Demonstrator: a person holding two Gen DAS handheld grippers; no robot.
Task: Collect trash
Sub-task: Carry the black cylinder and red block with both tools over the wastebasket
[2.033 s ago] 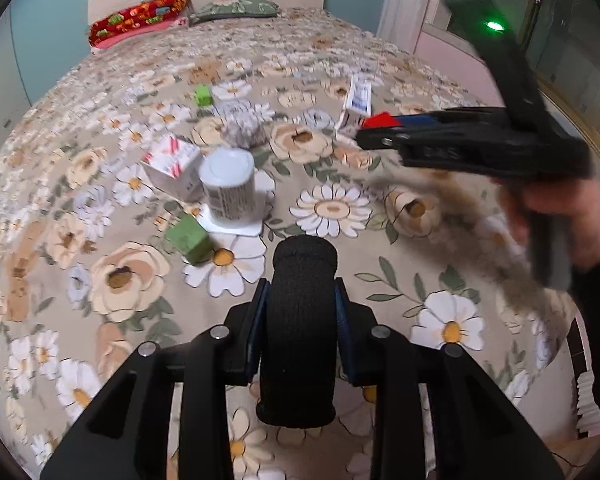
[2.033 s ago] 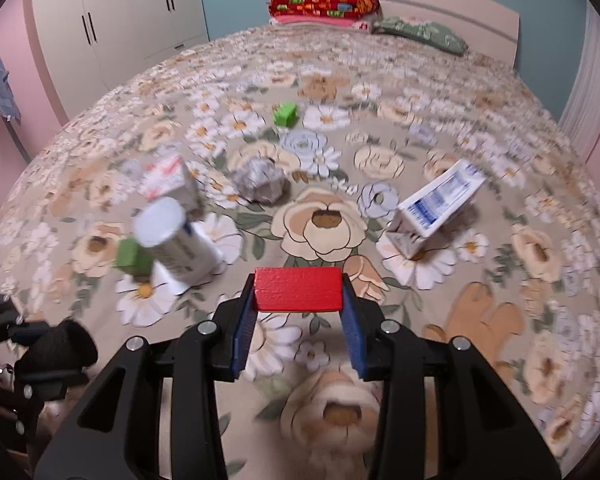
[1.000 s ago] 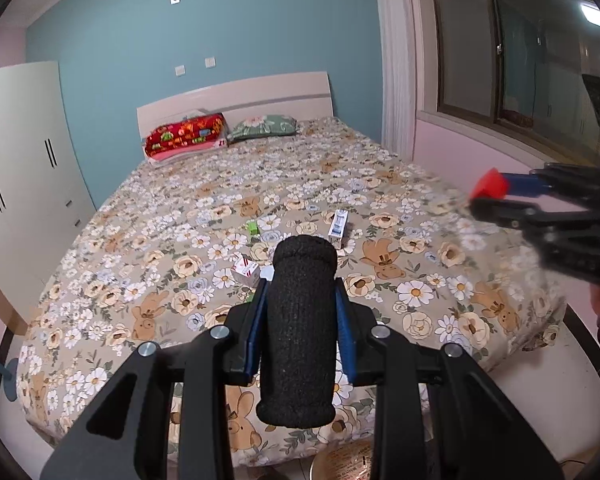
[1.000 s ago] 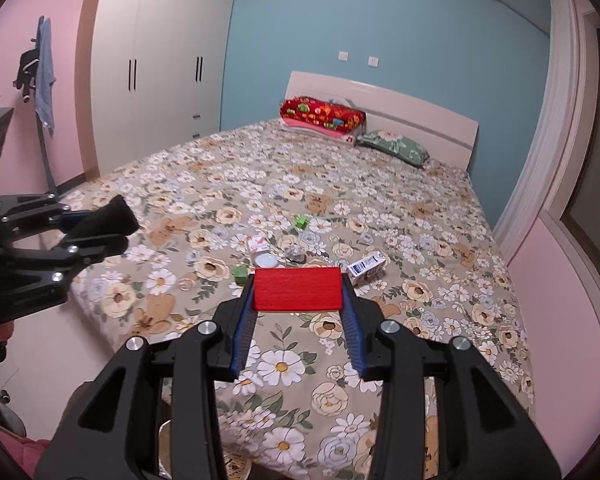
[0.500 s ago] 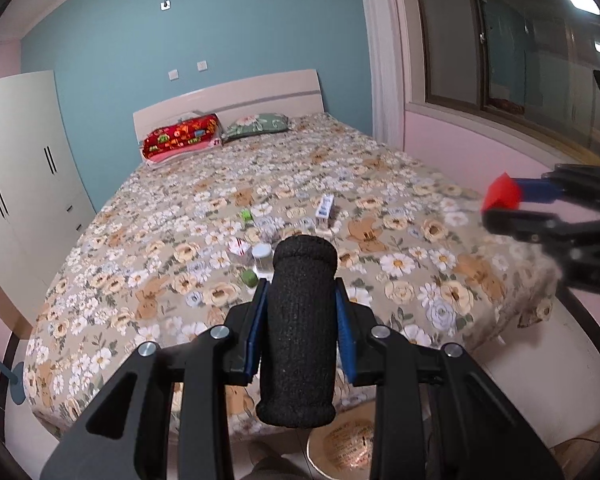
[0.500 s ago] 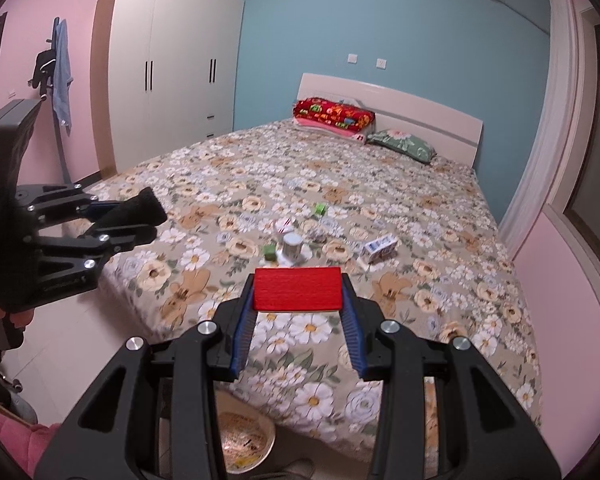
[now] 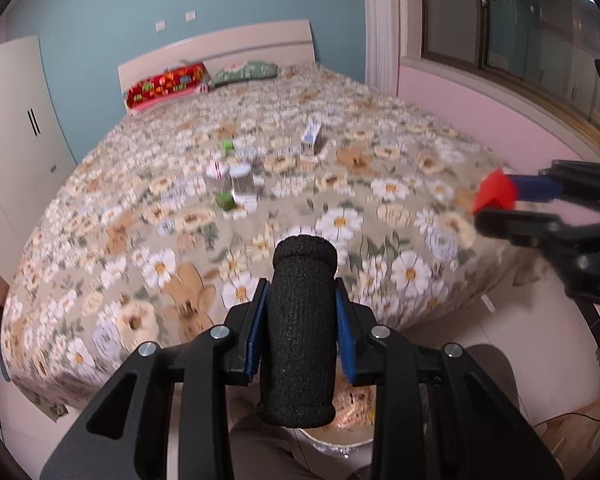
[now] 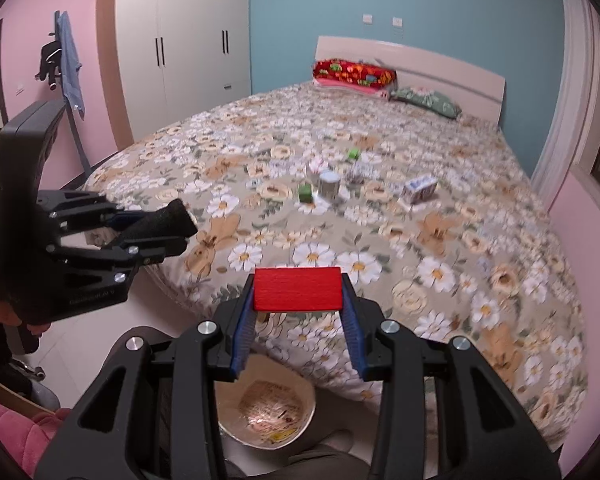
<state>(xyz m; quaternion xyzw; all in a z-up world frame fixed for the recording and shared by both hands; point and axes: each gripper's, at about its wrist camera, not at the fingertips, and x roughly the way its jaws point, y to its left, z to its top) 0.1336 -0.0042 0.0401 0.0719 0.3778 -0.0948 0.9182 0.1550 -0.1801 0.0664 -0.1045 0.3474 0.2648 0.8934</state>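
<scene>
My left gripper (image 7: 300, 300) is shut on a black foam roll (image 7: 300, 328), which stands upright between the blue pads. My right gripper (image 8: 298, 294) is shut on a flat red block (image 8: 297, 289). Both hang off the foot of the flowered bed (image 8: 440, 264), above a bag-lined bin (image 8: 266, 412) on the floor. In the left wrist view the right gripper (image 7: 500, 196) shows at the right edge with the red block (image 7: 494, 194). The left gripper (image 8: 168, 228) with its black foam roll (image 8: 160, 220) shows at the left of the right wrist view. More litter lies mid-bed: a white cup (image 8: 329, 188), green cubes (image 8: 305, 193), a blue-and-white carton (image 8: 420, 189).
A white wardrobe (image 8: 172, 52) stands against the left wall, and a rack with hanging clothes (image 8: 66, 68) beside it. Pillows (image 8: 354, 74) lie at the headboard. A window (image 7: 512, 24) runs along the right wall. Pink fabric (image 8: 12, 436) sits low left. A person's leg shows beside the bin.
Both grippers have pulled back from the bed and sunk toward the floor. The bin has come into view below them. Each still holds its object.
</scene>
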